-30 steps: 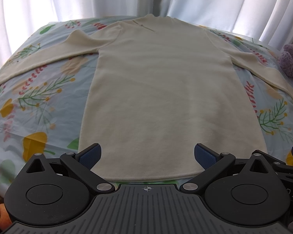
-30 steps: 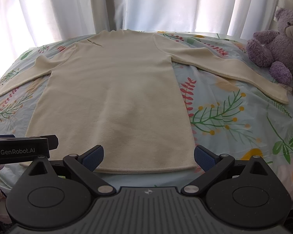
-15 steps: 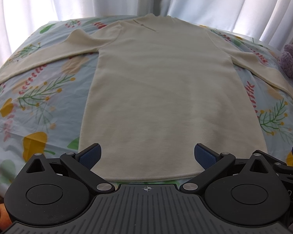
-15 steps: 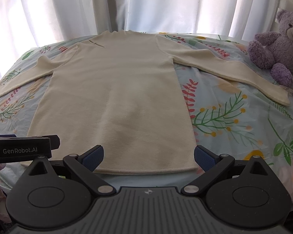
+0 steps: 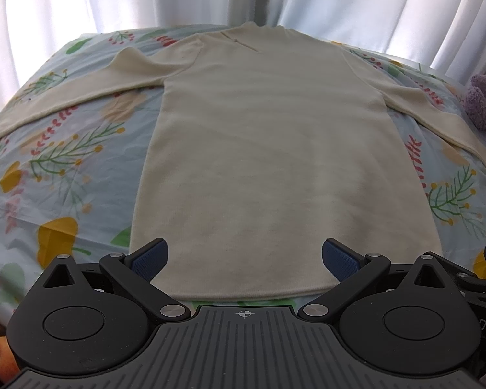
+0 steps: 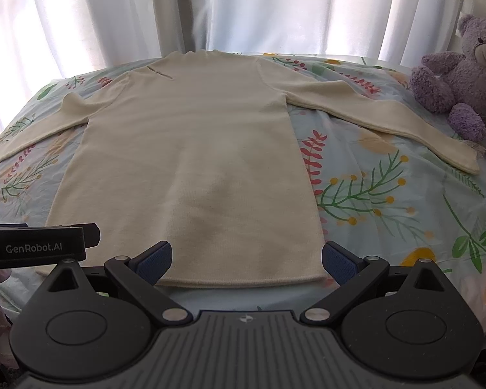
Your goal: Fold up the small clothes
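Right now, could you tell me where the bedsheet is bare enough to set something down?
Free: the floral sheet between the cream sweater's body and its right sleeve, and the patch below its left sleeve. Crowded: the far right corner, where the purple teddy bear sits by the cuff.

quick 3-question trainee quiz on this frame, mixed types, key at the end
1. True or false: the cream sweater lies flat with both sleeves spread outward.
2. Multiple choice: the purple teddy bear sits (A) on the sweater's chest, (B) beyond the sleeve on the right, (C) in the right claw.
3. Fill in: the left claw is ____ and holds nothing.

Key: 1 true. 2 B. 3 open. Both claws hang open over the hem on the floral sheet, gripping no fabric.
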`<state>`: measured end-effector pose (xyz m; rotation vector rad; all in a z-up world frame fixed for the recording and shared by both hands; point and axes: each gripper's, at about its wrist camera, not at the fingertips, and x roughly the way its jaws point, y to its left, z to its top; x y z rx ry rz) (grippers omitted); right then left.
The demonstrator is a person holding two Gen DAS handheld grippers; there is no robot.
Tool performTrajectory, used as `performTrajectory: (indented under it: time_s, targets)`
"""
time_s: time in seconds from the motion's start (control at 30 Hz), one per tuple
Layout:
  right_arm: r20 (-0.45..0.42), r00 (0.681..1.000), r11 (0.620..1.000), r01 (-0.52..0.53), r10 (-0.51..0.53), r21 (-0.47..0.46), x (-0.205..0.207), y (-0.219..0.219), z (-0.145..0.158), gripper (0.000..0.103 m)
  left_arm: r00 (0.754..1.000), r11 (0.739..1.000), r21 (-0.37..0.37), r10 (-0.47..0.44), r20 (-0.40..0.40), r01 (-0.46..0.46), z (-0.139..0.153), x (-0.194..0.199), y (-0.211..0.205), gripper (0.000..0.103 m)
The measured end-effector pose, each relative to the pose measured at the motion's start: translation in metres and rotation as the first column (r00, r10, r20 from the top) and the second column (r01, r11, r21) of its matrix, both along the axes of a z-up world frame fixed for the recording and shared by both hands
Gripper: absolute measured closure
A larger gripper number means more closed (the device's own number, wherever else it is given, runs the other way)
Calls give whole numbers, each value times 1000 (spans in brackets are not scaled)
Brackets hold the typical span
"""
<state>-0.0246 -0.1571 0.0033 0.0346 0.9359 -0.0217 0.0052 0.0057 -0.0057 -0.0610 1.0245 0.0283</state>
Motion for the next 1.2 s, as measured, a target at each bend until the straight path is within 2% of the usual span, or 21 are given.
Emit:
performTrajectory:
  time_s: [0.63, 1.2]
  targets:
    - [1, 1000, 1000, -10, 10, 13, 1, 2, -1, 4, 1000, 1000, -6, 0, -15, 0, -4, 3, 5, 0]
    - [-14, 1000, 997, -23, 25, 78, 3, -2, -7, 4, 999, 999, -32, 2, -50, -3, -12, 4, 6, 0]
